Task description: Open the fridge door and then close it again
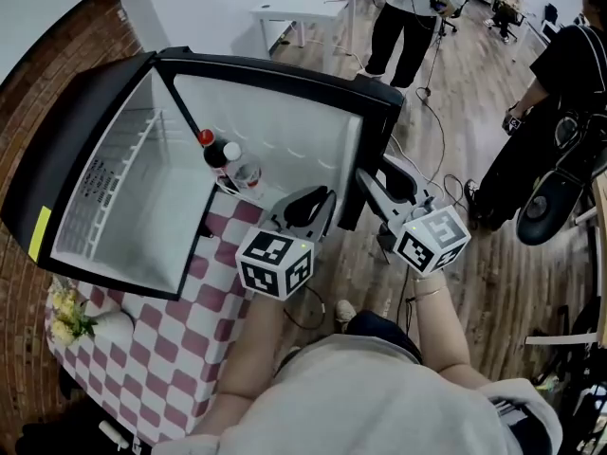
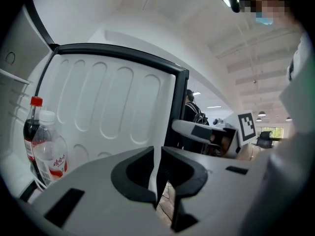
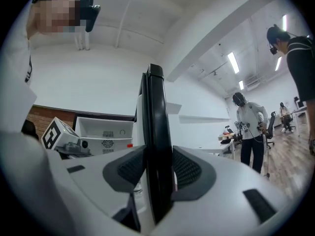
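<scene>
A small black fridge (image 1: 114,178) stands on a checkered table with its door (image 1: 285,121) swung wide open. A cola bottle (image 1: 213,152) and a clear water bottle (image 1: 245,171) sit in the shelf on the door's white inner side. My right gripper (image 1: 370,183) is shut on the door's free edge. In the right gripper view that black edge (image 3: 156,112) runs straight between the right gripper's (image 3: 158,168) pads. My left gripper (image 1: 308,202) hangs just in front of the door's inner face (image 2: 108,112). The left gripper's (image 2: 156,161) jaws stand a thin slit apart with nothing between them.
The red-and-white checkered tablecloth (image 1: 190,349) carries a small bunch of flowers (image 1: 66,316) at its left end. Two people (image 1: 408,17) (image 1: 541,112) stand on the wooden floor beyond the door. A white desk (image 1: 303,8), an office chair (image 1: 550,197) and floor cables (image 1: 436,131) are nearby.
</scene>
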Available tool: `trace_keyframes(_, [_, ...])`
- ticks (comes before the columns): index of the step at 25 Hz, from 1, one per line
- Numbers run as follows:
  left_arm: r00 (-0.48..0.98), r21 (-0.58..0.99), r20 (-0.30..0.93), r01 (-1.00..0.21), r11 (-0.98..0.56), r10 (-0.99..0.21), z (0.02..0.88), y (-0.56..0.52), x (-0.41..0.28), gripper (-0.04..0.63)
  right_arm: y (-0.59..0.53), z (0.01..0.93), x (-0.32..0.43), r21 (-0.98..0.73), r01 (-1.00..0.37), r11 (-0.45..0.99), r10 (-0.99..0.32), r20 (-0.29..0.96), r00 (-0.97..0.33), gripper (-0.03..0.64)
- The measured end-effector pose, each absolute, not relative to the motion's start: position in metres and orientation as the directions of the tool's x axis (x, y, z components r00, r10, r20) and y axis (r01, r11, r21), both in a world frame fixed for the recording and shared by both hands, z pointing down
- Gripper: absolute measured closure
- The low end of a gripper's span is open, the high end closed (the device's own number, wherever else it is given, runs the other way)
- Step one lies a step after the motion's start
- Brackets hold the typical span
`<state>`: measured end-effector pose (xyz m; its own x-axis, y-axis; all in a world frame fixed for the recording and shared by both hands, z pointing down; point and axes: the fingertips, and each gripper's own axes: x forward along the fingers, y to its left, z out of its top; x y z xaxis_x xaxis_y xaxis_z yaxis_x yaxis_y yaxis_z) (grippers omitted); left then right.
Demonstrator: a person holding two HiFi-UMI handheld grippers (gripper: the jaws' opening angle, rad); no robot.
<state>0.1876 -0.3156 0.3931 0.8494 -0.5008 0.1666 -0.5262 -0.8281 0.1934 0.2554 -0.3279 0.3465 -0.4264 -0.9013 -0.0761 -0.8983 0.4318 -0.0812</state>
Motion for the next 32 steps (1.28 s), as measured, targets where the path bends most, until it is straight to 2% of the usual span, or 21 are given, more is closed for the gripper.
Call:
trace_keyframes(16, [0.775,0.194,0.138,-0.631,-0.751,-0.616,0.379,-0.378,0.249,0.552,-0.392,0.345,0.313,-0.120,-0.847,0.518,-0.854,-0.120,-0.506,0.469])
trace_keyframes(32, [0.688,0.203,0.128,-0.723,-0.660,-0.714,0.385,-0.402,0.242,0.571,-0.432,0.354,0.330,-0.160,-0.823,0.544,-0.839,-0.118,-0.532,0.468])
